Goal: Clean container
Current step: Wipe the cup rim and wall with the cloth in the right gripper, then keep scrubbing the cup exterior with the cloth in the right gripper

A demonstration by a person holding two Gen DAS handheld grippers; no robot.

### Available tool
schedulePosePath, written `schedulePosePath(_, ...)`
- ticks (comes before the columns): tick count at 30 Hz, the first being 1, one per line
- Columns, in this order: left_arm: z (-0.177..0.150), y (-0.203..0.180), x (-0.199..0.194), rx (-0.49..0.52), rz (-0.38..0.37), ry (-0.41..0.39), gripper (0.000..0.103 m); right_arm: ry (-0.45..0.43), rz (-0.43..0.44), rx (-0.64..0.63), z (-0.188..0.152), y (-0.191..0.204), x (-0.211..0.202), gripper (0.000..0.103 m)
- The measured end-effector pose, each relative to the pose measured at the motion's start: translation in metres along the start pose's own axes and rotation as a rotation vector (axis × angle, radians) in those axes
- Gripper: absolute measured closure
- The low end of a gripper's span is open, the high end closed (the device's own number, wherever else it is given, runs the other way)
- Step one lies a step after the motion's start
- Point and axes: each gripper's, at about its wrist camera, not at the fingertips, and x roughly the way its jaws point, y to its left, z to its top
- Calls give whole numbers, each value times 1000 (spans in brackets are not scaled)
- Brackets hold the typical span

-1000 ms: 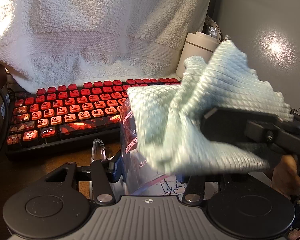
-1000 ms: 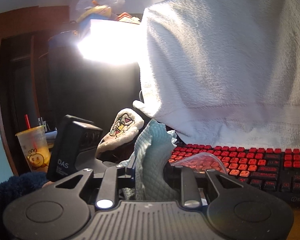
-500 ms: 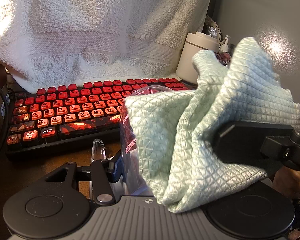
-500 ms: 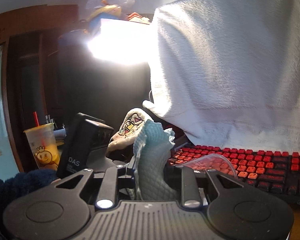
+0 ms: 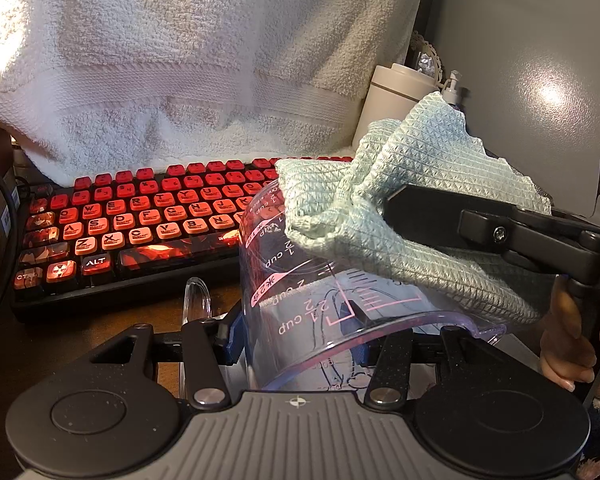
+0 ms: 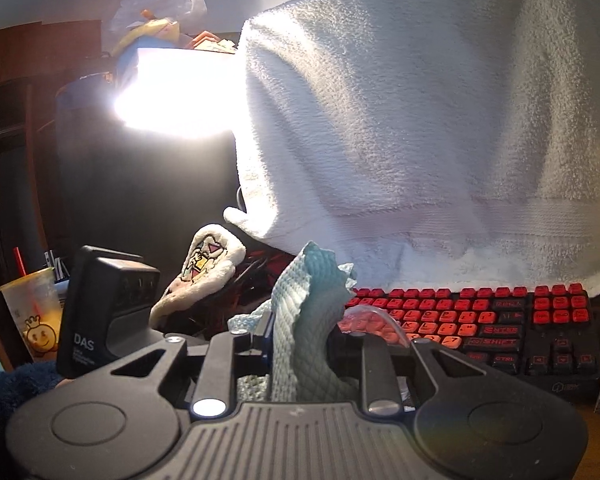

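Since the earlier frame, the cloth [image 5: 416,216] has been shifted up off the side of the measuring cup [image 5: 324,292] to its top end at centre frame. It is pinched tight in the right gripper [image 6: 300,360], whose fingertips are buried in its folds. The cup is gripped by the left gripper [image 5: 300,340], its near rim cut off behind the gripper body. "1 cup" and "2 cup" are printed upside down. A red keyboard [image 5: 140,228] lies on a brown desk [image 5: 100,320] under a white towel [image 5: 180,60].
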Motion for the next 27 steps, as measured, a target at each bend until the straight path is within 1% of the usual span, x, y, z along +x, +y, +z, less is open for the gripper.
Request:
schedulePosePath(3, 0, 0, 0, 0, 0, 0, 55, 1, 9, -6, 0, 2, 0, 81)
schedulePosePath(7, 0, -1, 0, 1, 1, 0, 55, 8, 81, -36, -1, 10, -1, 80)
schedulePosePath(10, 0, -1, 0, 0, 0, 0, 55, 8, 105, -77, -2, 18, -1, 80)
schedulePosePath(13, 0, 0, 0, 0, 0, 0, 55, 10, 92, -62, -1, 15, -1, 81)
schedulePosePath(17, 0, 1, -1, 0, 0, 0, 55, 0, 10, -54, 0, 10, 0, 80)
schedulePosePath(20, 0, 1, -1, 0, -1, 0, 55, 0, -10, -6, 1, 3, 0, 80)
schedulePosePath(23, 0, 0, -1, 0, 0, 0, 55, 0, -2, 7, 1, 1, -1, 81)
schedulePosePath(27, 0, -1, -1, 0, 0, 0, 55, 6, 61, -26, -1, 9, -1, 81)
